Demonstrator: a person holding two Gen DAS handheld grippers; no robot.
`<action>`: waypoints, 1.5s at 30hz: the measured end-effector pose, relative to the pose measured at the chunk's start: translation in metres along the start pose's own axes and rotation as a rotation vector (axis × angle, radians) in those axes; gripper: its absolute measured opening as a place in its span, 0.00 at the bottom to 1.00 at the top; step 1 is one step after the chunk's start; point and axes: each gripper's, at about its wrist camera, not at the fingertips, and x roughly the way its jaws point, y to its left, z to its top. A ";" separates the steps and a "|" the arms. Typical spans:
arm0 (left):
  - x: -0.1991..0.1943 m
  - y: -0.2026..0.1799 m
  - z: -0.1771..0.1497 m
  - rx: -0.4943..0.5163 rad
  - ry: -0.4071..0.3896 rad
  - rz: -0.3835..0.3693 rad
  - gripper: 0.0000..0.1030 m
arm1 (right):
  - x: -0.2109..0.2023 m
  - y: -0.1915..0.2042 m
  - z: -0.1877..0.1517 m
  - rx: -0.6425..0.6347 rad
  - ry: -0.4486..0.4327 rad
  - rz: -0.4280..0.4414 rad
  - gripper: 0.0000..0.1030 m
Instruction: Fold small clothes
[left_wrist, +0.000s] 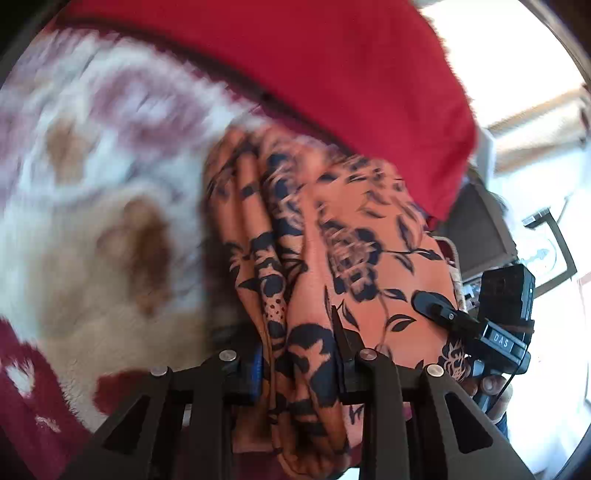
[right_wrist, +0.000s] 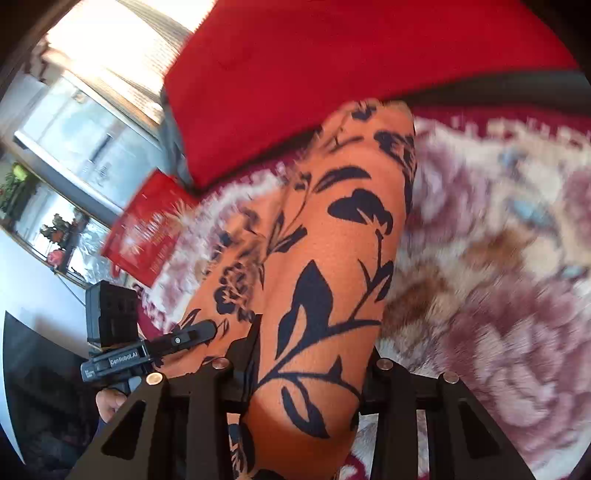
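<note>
An orange garment with a dark floral print (left_wrist: 332, 236) hangs bunched between both grippers above a plush blanket. My left gripper (left_wrist: 301, 354) is shut on one end of it; the cloth fills the gap between the fingers. My right gripper (right_wrist: 310, 369) is shut on the other end of the garment (right_wrist: 325, 229), which stretches away from it. The right gripper also shows in the left wrist view (left_wrist: 443, 314) at the cloth's right edge, and the left gripper shows in the right wrist view (right_wrist: 184, 338) at the cloth's left edge.
A cream and maroon flowered plush blanket (left_wrist: 92, 192) lies below. A red cushion (left_wrist: 351, 74) sits behind the garment. A red printed bag (right_wrist: 147, 229) is at the left, with a window and plants (right_wrist: 55, 206) beyond.
</note>
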 end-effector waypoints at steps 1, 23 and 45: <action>-0.003 -0.017 0.001 0.031 -0.020 -0.016 0.29 | -0.010 0.000 0.001 0.001 -0.021 0.004 0.38; 0.095 -0.045 0.018 -0.014 0.103 -0.065 0.27 | -0.016 -0.082 -0.009 0.130 -0.019 -0.002 0.42; 0.101 -0.155 0.018 0.225 -0.044 0.133 0.62 | -0.129 -0.126 0.001 0.116 -0.356 -0.305 0.70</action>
